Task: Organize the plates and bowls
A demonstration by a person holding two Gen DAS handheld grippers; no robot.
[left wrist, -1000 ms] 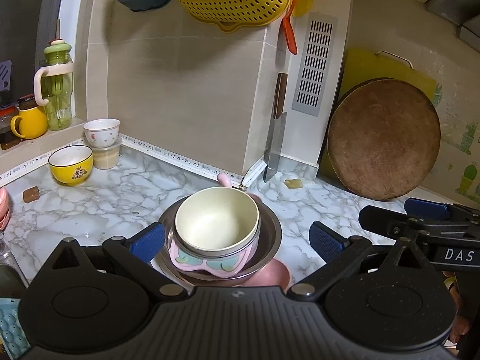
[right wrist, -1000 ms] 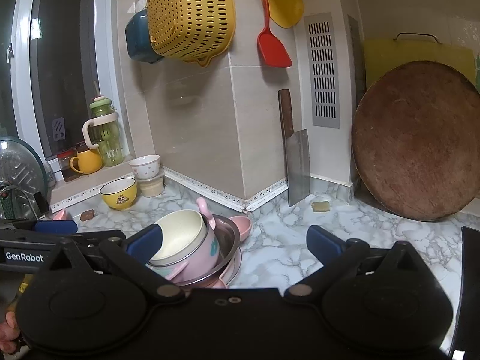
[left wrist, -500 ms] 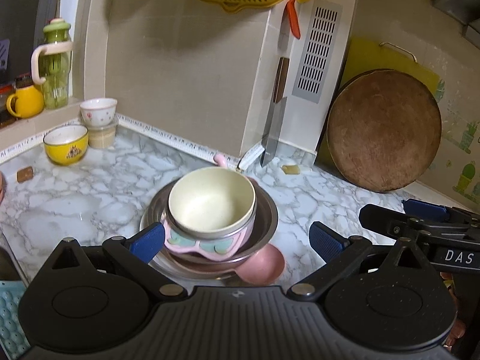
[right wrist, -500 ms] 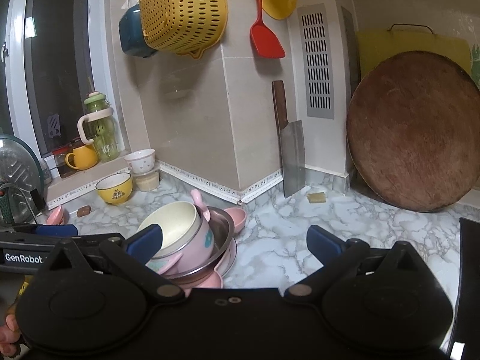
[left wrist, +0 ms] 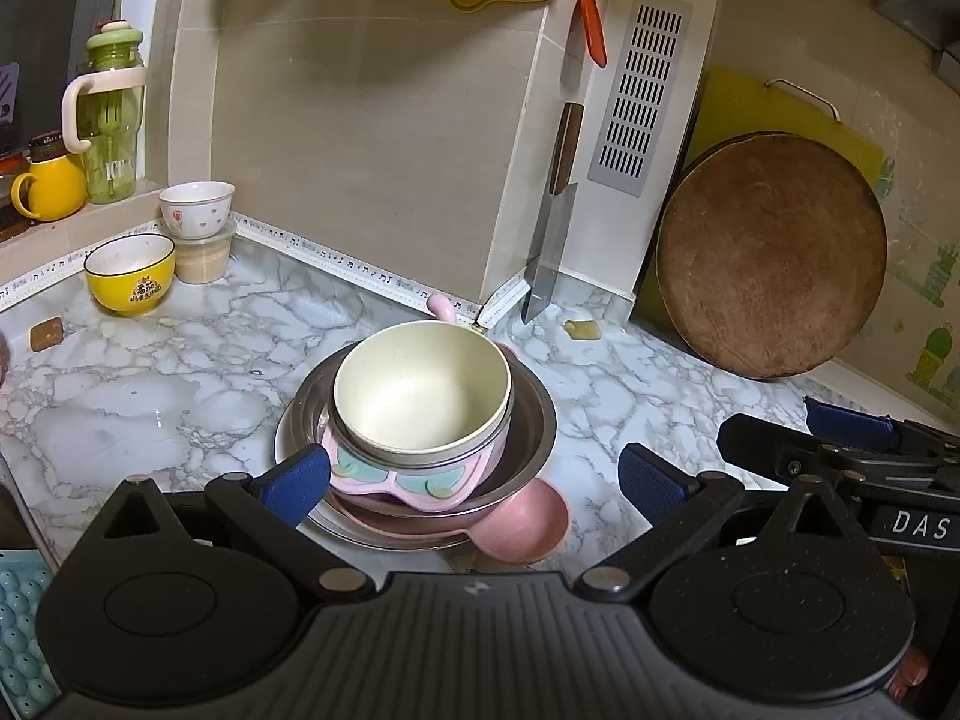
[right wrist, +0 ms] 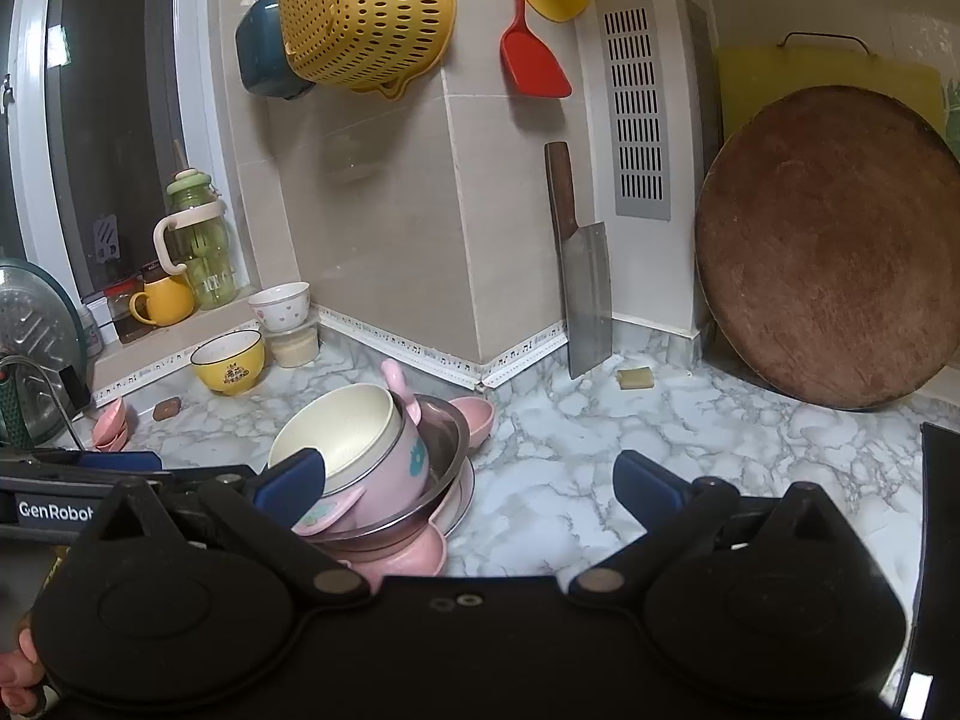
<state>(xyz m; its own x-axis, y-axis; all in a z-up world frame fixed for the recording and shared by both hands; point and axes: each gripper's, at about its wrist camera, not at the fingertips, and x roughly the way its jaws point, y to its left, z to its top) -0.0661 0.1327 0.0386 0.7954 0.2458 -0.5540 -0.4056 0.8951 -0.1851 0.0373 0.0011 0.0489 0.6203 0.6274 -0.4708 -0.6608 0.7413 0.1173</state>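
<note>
A cream bowl (left wrist: 420,390) (right wrist: 336,432) sits in a pink eared bowl (left wrist: 408,480) (right wrist: 390,468), nested in a steel bowl (left wrist: 528,426) (right wrist: 444,438) on a pink plate (left wrist: 528,516) (right wrist: 414,558) on the marble counter. My left gripper (left wrist: 474,483) stands open just in front of this stack, its left pad beside the pink bowl. My right gripper (right wrist: 468,483) is open too, right of the stack, with nothing held. A yellow bowl (left wrist: 129,273) (right wrist: 229,361) and a white flowered bowl (left wrist: 197,209) (right wrist: 279,306) on a tub stand far left.
A cleaver (right wrist: 579,276) and a round wooden board (right wrist: 834,246) lean on the back wall. A yellow colander (right wrist: 366,12) and red spatula (right wrist: 531,42) hang above. Small pink dishes (right wrist: 111,426) lie at the left. A green bottle (left wrist: 111,120) and yellow mug (left wrist: 51,189) stand on the sill.
Both grippers have shifted slightly, with the left one drawing a little nearer the stack. Both stay open and the dishes have not moved.
</note>
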